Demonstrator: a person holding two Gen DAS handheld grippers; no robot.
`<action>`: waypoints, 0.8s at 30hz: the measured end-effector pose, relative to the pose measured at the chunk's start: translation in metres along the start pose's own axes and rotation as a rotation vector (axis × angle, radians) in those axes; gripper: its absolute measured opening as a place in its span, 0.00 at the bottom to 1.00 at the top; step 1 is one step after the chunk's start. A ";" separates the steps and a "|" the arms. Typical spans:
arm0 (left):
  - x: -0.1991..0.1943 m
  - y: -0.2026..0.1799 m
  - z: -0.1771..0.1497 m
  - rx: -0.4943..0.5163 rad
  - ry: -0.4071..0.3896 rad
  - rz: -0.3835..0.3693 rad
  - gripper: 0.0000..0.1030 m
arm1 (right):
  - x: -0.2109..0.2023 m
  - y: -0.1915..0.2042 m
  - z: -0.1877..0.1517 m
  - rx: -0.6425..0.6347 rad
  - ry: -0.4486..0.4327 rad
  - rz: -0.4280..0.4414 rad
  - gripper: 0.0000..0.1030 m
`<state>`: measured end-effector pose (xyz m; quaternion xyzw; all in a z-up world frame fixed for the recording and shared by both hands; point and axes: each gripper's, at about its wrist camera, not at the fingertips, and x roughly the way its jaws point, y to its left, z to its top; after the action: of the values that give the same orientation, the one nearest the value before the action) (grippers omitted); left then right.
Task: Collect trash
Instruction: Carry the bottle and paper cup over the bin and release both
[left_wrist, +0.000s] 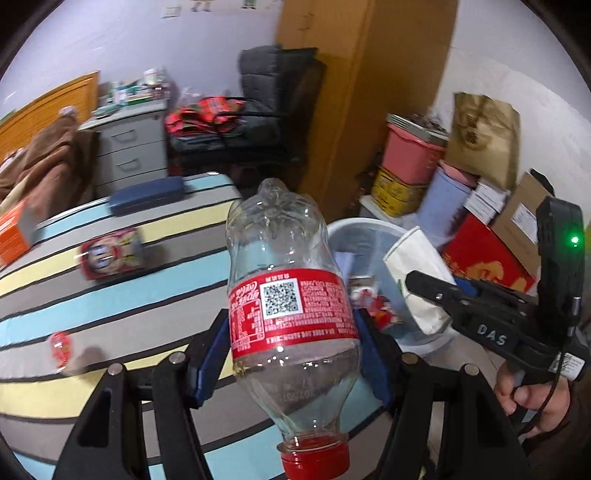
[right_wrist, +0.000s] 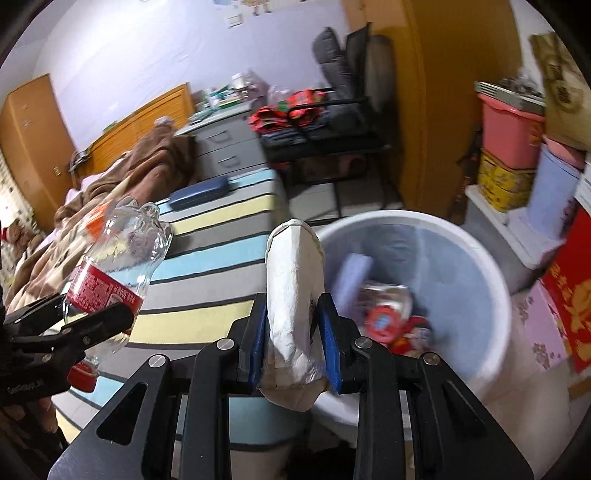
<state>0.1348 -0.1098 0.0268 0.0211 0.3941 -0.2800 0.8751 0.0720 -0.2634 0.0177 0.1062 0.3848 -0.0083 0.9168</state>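
**Two pieces of trash going to the bin, more waiting on the bed**

Holding one piece in each tool right now. Squeezing the clear plastic bottle (left_wrist: 291, 310) in the left gripper (left_wrist: 291, 354), with the blue pads pressing on both sides of the red label. Squeezing the squashed white paper cup (right_wrist: 293, 302) in the right gripper (right_wrist: 293, 332), pads tight on its crumpled sides. Not open at all, either one, past what each thing fills.

Hanging above the edge of the striped bed (left_wrist: 110, 295), the bottle, just beside the white trash bin (right_wrist: 480, 266). Hanging at the near rim of the bin, the cup, not quite over the hole yet.

Looking partly done. Already lying in the bin: some red wrappers and a can-like thing, too blurry for naming. Still waiting on the bed: a red and white snack pack (left_wrist: 110, 256) and a small red wrapper (left_wrist: 61, 347). Looking like trash too, though only guessing. Probably not trash: the blue case (left_wrist: 147, 194) farther back.

Pointing its red cap (left_wrist: 314, 458) down and toward the camera, the bottle, with its bumpy bottom up and away. Running nearly up and down, the long way, leaning a little. Standing nearly upright too, the cup, open rim on top and leaning away, flat bottom down near the pads.
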 end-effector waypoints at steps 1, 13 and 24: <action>0.004 -0.008 0.002 0.011 0.004 -0.016 0.65 | 0.000 -0.008 0.000 0.012 0.004 -0.013 0.27; 0.068 -0.078 0.023 0.097 0.097 -0.111 0.65 | 0.021 -0.063 -0.008 0.077 0.095 -0.112 0.27; 0.099 -0.089 0.025 0.120 0.135 -0.101 0.67 | 0.032 -0.082 -0.009 0.076 0.143 -0.161 0.39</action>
<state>0.1592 -0.2383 -0.0085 0.0723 0.4351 -0.3447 0.8287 0.0803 -0.3395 -0.0270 0.1099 0.4561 -0.0891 0.8786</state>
